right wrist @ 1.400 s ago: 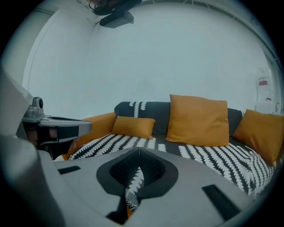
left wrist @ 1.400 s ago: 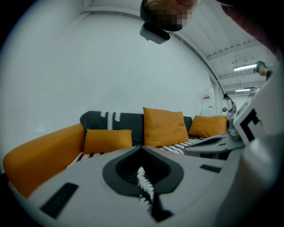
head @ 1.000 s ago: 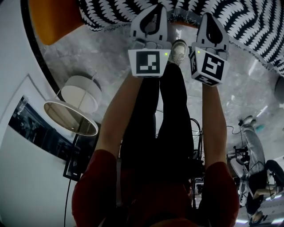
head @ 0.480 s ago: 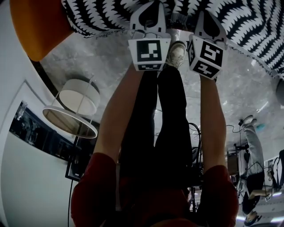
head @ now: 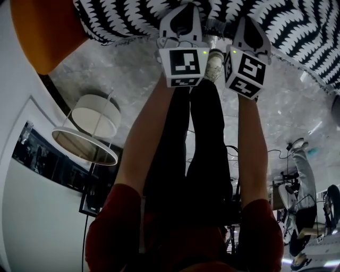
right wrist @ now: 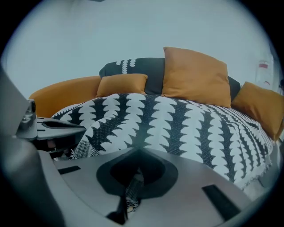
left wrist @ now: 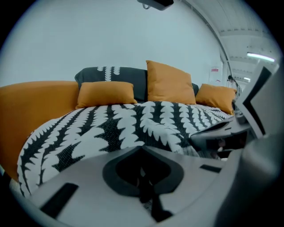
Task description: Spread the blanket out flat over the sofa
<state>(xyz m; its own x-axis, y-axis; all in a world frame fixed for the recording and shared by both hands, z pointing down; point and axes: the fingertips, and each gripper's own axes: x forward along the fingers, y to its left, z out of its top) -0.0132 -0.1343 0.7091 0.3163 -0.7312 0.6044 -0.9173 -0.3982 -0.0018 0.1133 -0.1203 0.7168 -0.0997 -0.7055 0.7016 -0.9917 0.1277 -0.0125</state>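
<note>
A black-and-white patterned blanket [left wrist: 133, 124] lies over the seat of an orange sofa [left wrist: 35, 106], its edge hanging toward me. In the head view the blanket [head: 133, 18] runs along the top. My left gripper [head: 181, 10] and right gripper [head: 249, 24] sit side by side at its near edge. The left gripper [left wrist: 144, 188] is shut with a strip of blanket cloth pinched in its jaws. My right gripper [right wrist: 132, 186] is shut on the blanket [right wrist: 177, 124] edge too, fringe showing between its jaws.
Orange cushions [left wrist: 171, 84] and a dark patterned cushion [left wrist: 115, 75] lean on the sofa back. A white lampshade [head: 87, 133] stands at my left over the marble floor [head: 106, 69]. My legs and shoe [head: 214, 61] are below the grippers. Another person [head: 303, 175] is at the right.
Both grippers stay shut on the blanket edge, close together. The blanket and orange sofa have slid further into the top left of the head view.
</note>
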